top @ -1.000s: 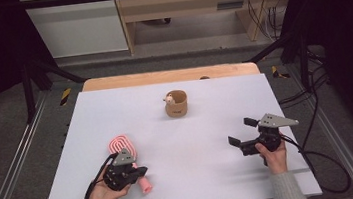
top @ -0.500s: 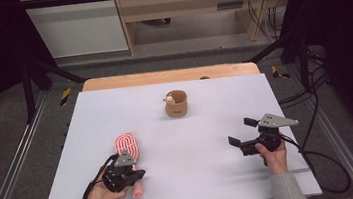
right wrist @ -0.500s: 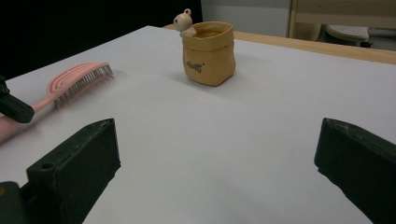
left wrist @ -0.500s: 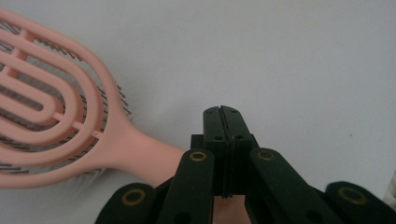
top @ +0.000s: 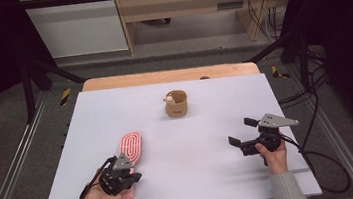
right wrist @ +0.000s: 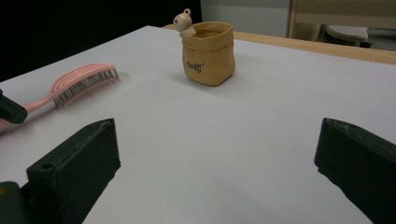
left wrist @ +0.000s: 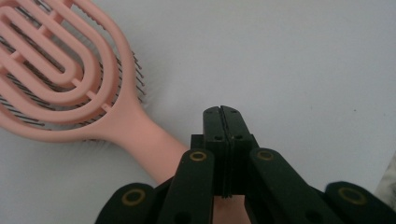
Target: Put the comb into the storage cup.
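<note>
In the left gripper view the pink hairbrush (left wrist: pixel 70 79) runs off the frame's upper left, its handle end hidden at bottom centre behind the left tool (left wrist: pixel 223 114).

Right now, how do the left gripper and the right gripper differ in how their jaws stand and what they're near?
The left gripper has its jaws pressed together with nothing between them; the right gripper has its jaws spread wide. The left gripper sits over the handle of the pink hairbrush; the right gripper is over bare table, pointed toward the tan pot. Both are hand-held low near the table's front edge.
</note>
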